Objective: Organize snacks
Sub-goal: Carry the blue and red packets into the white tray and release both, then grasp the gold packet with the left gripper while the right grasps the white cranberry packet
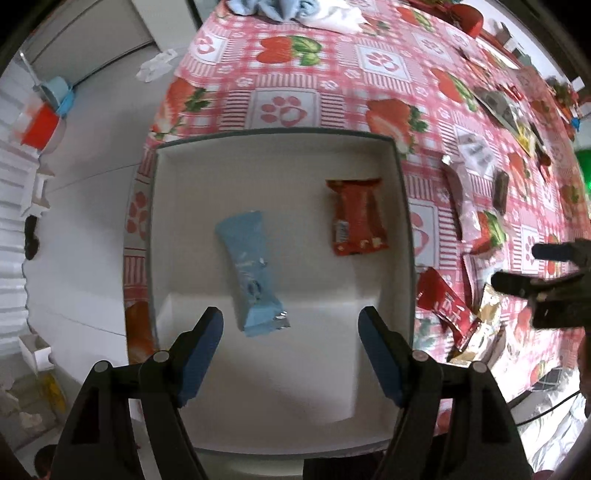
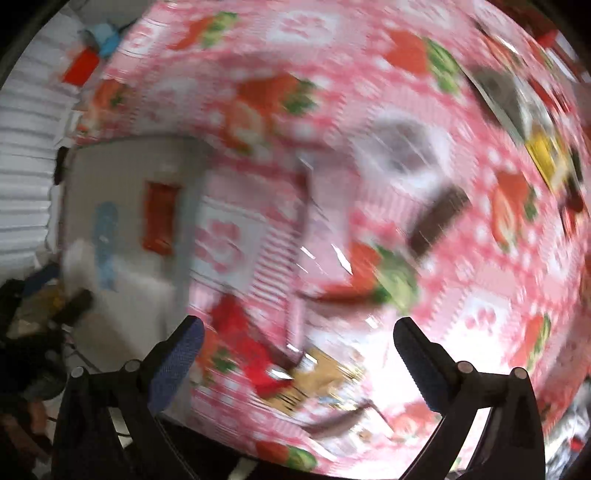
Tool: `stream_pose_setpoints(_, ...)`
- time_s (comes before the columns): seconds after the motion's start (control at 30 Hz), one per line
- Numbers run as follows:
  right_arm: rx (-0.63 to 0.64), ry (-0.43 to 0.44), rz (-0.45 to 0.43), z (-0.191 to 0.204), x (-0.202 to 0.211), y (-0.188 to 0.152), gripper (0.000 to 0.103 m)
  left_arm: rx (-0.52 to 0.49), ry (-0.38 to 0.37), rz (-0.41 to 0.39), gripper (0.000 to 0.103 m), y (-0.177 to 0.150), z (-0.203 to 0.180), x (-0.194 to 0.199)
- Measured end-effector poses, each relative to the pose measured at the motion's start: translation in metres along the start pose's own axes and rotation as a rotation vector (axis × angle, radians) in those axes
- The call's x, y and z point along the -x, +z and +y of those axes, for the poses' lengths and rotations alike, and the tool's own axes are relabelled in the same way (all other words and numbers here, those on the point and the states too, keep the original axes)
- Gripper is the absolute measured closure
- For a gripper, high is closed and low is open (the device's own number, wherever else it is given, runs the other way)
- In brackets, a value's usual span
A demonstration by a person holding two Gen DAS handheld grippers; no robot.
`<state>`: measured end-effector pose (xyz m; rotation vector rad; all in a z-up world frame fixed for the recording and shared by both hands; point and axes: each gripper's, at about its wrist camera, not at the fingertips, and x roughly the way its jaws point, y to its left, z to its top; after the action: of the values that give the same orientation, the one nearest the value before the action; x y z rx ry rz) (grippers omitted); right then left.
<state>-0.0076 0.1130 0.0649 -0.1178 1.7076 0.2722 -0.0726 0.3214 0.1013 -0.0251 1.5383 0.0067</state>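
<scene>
A white open box (image 1: 159,221) stands on the strawberry tablecloth. Inside it lie a light-blue snack packet (image 1: 251,273) and a red snack packet (image 1: 356,218), apart from each other. My left gripper (image 1: 291,317) hangs above the box, open, with nothing between its pads; the blue packet's near end lies below it. My right gripper (image 2: 298,326) is open and empty over loose snacks on the cloth, in a motion-blurred view. Its dark fingers reach in as the right gripper (image 1: 517,266) at the right edge of the left wrist view. The box (image 2: 81,177) sits to its left.
Loose snacks lie right of the box: a red packet (image 1: 443,302), a gold packet (image 1: 487,310), a brown bar (image 1: 500,192), a pinkish wrapper (image 1: 456,188). A blue cloth (image 1: 273,9) is at the far edge. The table edge and floor clutter lie to the left.
</scene>
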Motion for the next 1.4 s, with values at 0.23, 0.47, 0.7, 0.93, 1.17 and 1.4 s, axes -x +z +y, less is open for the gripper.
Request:
stream_pose_setpoints(0.23, 0.103, -0.058, 0.061, 0.010, -0.028, -0.027, 0.000, -0.032, 0.007, 0.020, 0.024, -0.003, -0.015, -0.003)
stream_pose_setpoints(0.47, 0.170, -0.086, 0.080, 0.041, -0.051, -0.021, 0.000, -0.051, 0.011, 0.032, 0.024, -0.009, -0.024, -0.001)
stream_pose_setpoints(0.7, 0.046, -0.120, 0.098, 0.015, -0.066, -0.011, 0.000, -0.083, 0.008, 0.048, 0.023, -0.013, -0.040, -0.002)
stream_pose_setpoints(0.93, -0.157, -0.107, 0.126, -0.057, -0.071, -0.027, 0.000, -0.128, -0.007, 0.047, 0.023, -0.010, -0.063, -0.003)
stream_pose_setpoints(1.17, -0.285, -0.077, 0.057, -0.111, -0.050, -0.048, 0.000, -0.191, -0.027, 0.046, 0.023, -0.005, -0.094, -0.002)
stream_pose_setpoints(1.4, -0.324, 0.011, 0.066, -0.113, -0.041, -0.105, 0.000, -0.299, -0.058, 0.061, 0.023, -0.013, -0.134, -0.006)
